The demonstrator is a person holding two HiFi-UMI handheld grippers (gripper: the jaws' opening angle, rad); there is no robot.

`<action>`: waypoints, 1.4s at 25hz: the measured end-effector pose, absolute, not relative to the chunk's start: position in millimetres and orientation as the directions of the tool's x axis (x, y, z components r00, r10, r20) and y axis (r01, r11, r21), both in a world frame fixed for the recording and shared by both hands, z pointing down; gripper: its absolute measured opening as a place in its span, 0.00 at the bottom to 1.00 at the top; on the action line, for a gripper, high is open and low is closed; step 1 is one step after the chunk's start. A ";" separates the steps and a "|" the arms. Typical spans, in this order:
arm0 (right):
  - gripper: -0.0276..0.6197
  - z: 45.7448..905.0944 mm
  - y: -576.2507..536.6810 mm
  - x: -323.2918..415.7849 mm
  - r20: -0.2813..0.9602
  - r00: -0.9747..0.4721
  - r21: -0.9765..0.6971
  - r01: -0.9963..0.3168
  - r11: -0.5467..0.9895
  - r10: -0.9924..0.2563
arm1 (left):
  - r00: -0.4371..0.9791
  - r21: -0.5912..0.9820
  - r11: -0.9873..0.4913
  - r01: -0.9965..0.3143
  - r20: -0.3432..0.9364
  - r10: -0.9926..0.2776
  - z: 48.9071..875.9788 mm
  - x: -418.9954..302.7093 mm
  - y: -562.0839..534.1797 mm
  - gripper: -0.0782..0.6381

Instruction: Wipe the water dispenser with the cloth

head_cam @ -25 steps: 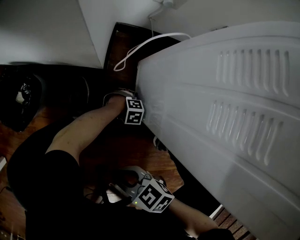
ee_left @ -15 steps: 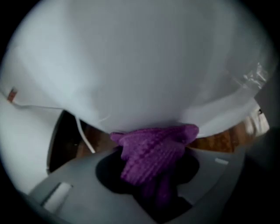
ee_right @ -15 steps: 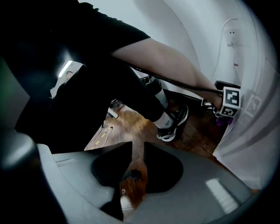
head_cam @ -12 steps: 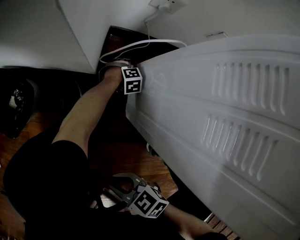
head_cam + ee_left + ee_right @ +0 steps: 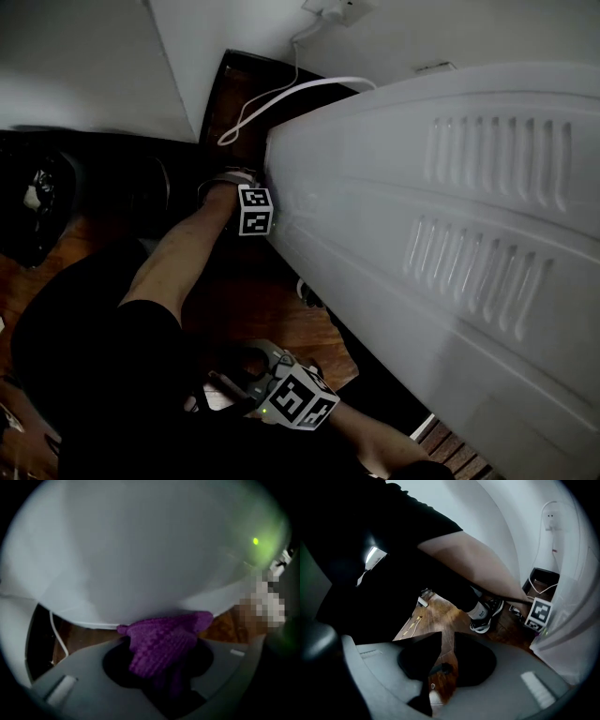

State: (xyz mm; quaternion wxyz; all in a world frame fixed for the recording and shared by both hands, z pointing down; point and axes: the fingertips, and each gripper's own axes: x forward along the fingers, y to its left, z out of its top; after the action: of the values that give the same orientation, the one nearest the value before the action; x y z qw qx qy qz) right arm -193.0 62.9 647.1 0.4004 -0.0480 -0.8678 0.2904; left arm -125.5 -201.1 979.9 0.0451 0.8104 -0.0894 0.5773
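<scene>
Left gripper view shows the cloth point(image 5: 164, 641) — purple, waffle-knit, bunched.

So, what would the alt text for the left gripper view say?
A purple cloth, clamped in the left gripper, meets the curved white side of the dispenser, which fills most of the view. Brown wooden floor and a white cable show beneath.

Left tongs point(image 5: 253, 208) with cloth point(image 5: 164, 641), back down the water dispenser point(image 5: 422, 234) side from its far corner.
</scene>
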 end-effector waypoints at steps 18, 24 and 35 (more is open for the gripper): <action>0.18 660.9 56.6 -176.9 0.695 -0.676 -0.448 -0.141 0.883 0.245 | 0.380 -0.022 -0.933 -0.359 0.910 -0.168 781.9 -115.8 -145.7 0.38; 0.18 690.8 49.1 -149.9 0.761 -0.619 -0.394 -0.202 0.897 0.195 | 0.376 -0.135 -0.910 -0.392 0.879 -0.293 671.7 -107.7 -132.7 0.38; 0.13 643.7 12.7 -106.2 0.762 -0.647 -0.234 -0.330 0.915 -0.039 | 0.490 -0.249 -0.845 -0.472 0.723 -0.487 429.2 -99.7 -137.7 0.38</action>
State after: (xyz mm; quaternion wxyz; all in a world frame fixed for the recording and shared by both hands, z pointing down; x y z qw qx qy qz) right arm -106.2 12.7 643.7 0.4072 0.1035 -0.8896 0.1789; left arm -99.7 -137.7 429.2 -0.0087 0.8632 -0.2779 0.4215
